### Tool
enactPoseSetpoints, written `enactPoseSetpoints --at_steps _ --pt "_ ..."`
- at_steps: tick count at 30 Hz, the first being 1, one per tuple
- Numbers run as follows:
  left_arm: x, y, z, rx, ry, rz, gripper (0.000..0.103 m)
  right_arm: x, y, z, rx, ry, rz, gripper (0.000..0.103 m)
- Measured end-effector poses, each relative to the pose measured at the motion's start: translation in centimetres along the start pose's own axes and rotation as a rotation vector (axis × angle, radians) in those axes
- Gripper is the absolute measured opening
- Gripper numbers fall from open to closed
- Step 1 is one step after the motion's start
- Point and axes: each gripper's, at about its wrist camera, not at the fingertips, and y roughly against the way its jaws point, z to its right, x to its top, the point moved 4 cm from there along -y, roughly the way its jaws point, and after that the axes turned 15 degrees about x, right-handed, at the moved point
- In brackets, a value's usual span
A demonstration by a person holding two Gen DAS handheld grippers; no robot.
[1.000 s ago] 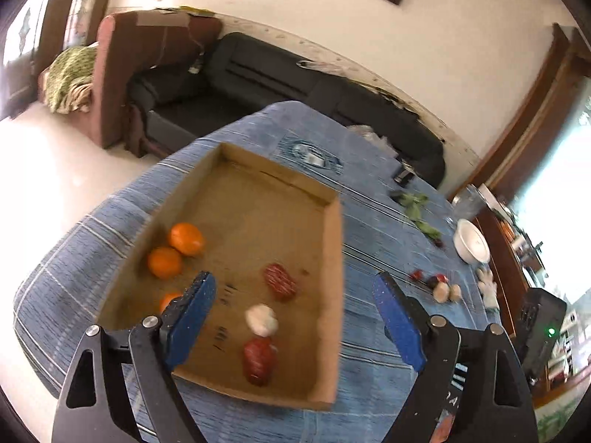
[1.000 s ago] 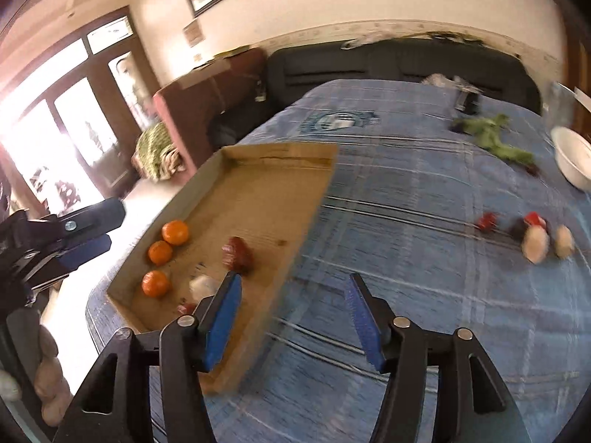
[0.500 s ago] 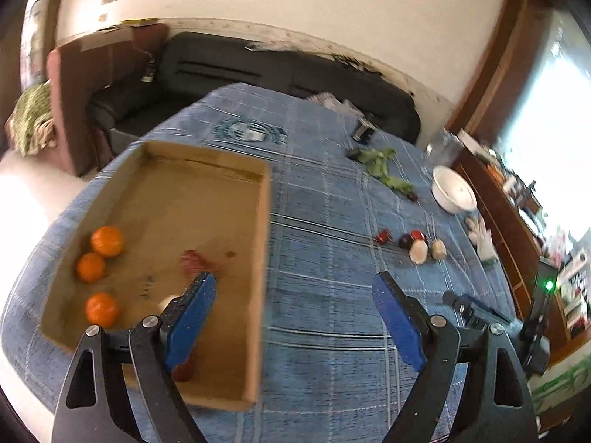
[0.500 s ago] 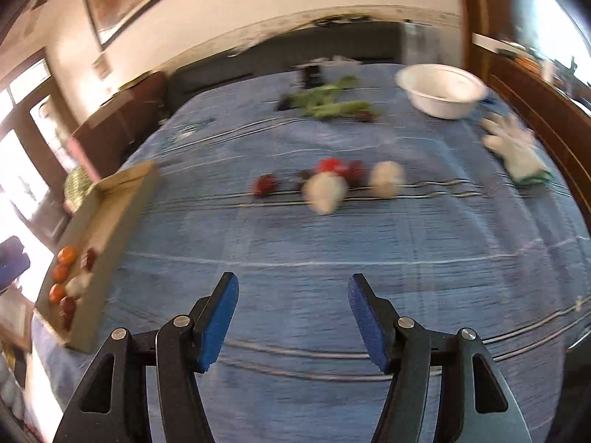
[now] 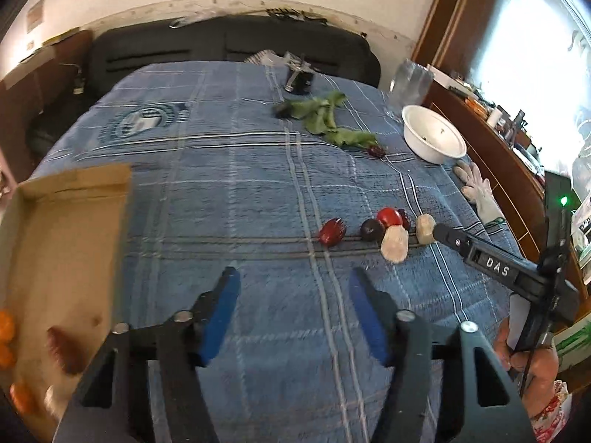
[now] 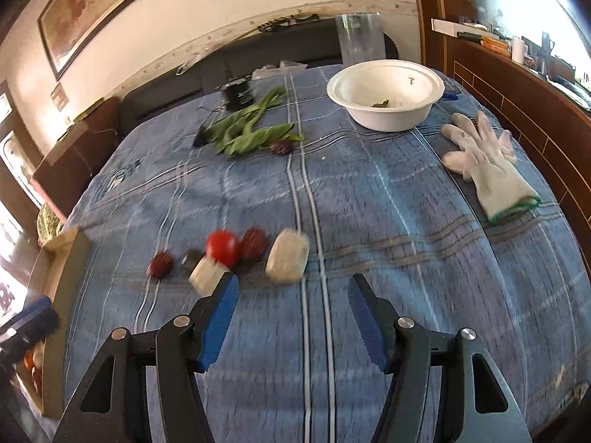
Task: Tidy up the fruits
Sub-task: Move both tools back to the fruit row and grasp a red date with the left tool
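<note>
A row of small fruits lies on the blue checked cloth: a red spiky fruit (image 5: 331, 232), a dark plum (image 5: 371, 229), a red tomato (image 5: 389, 216), and two pale lumps (image 5: 394, 244) (image 5: 425, 229). The same row shows in the right wrist view: spiky fruit (image 6: 160, 264), tomato (image 6: 222, 247), pale lump (image 6: 287, 260). A cardboard tray (image 5: 70, 229) at left holds oranges (image 5: 6, 328) and a red fruit (image 5: 62, 347). My left gripper (image 5: 293, 288) is open and empty above the cloth. My right gripper (image 6: 291, 293) is open and empty just short of the pale lump.
A white bowl (image 6: 386, 94) stands at the back right, with a white glove (image 6: 484, 164) beside it. Green leaves (image 6: 247, 131) and a dark fruit (image 6: 280, 146) lie behind the row. A clear jar (image 6: 360, 38) and a black sofa (image 5: 229, 48) are beyond.
Both grippers swung right, away from the cardboard tray, toward the row of fruits. The right gripper has come much closer to the fruits. Both stayed open.
</note>
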Motion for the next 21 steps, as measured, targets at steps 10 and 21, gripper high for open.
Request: enactPoseSetpoints --at_steps 10,21 --pt "1.9 -6.5 3.9 -0.010 -0.055 -0.031 0.056 0.8 -2.3 1.0 -0.003 -0.001 0.004 0.054" --pt "1.4 -7.3 6.3 -0.081 -0.151 0.013 0.024 0.6 -3.3 0.8 0.016 0.022 -0.018 0.044"
